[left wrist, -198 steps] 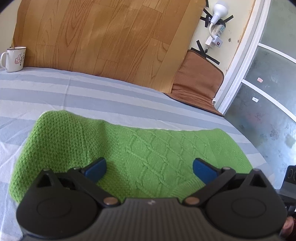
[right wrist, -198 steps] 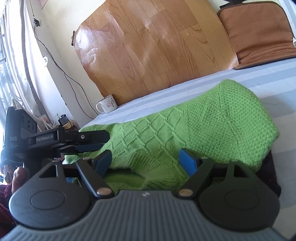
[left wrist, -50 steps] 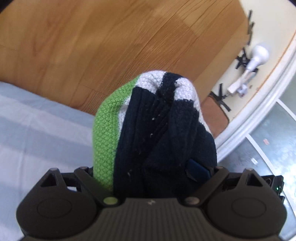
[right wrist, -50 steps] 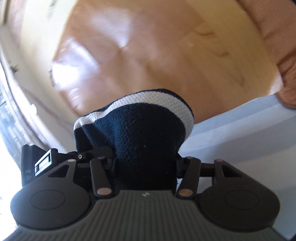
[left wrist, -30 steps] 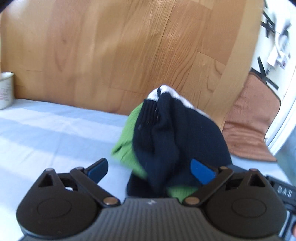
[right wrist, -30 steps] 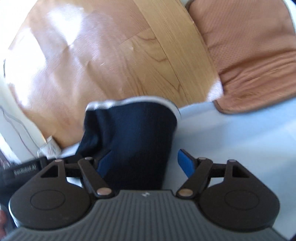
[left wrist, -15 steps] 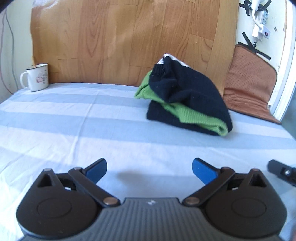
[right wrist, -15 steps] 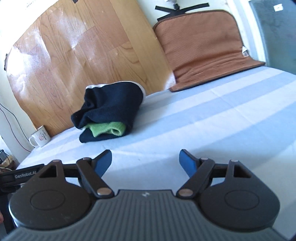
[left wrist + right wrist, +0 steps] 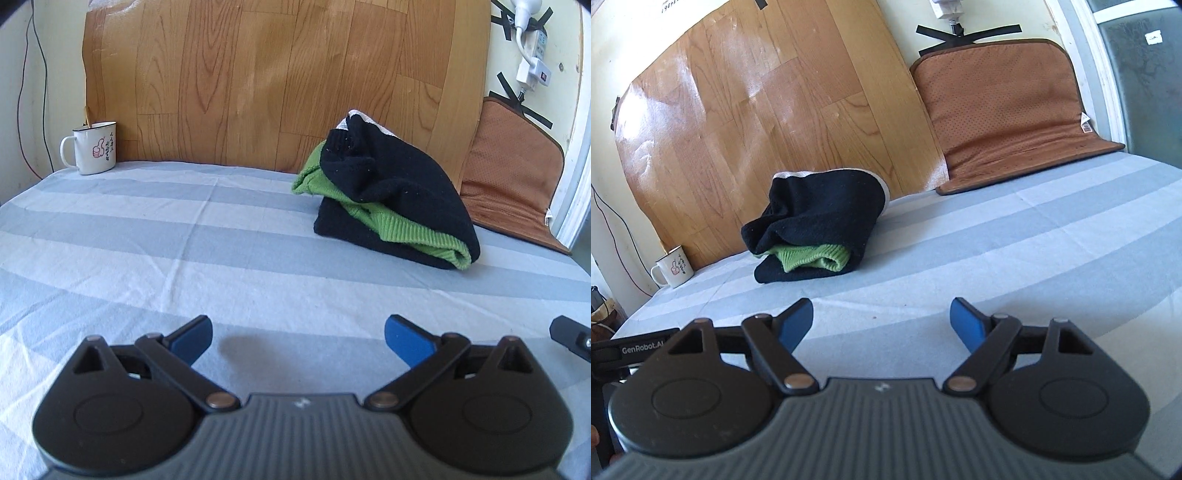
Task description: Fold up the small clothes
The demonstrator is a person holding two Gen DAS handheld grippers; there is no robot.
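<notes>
A folded bundle of knitwear (image 9: pixel 399 206), dark navy wrapped around bright green with a white edge on top, lies on the striped sheet (image 9: pixel 184 236) close to the wooden board. In the right wrist view the same bundle (image 9: pixel 820 221) shows its green layer at the open end. My left gripper (image 9: pixel 298 328) hovers low over the sheet well short of the bundle, blue pads wide apart, nothing between them. My right gripper (image 9: pixel 882 312) is likewise open and empty, back from the bundle. Each gripper's tip peeks into the other's view at the edge.
A white enamel mug (image 9: pixel 94 153) stands at the far left by the wooden board (image 9: pixel 280 81). A brown cushion (image 9: pixel 1008 110) leans on the wall at the far right. A power strip (image 9: pixel 532 66) hangs above it. The bed ends near a glass door frame (image 9: pixel 1108 74).
Both grippers let go of the bundle they carried, left it by the board and drew back over the sheet. Over the last half second nothing has visibly moved.
</notes>
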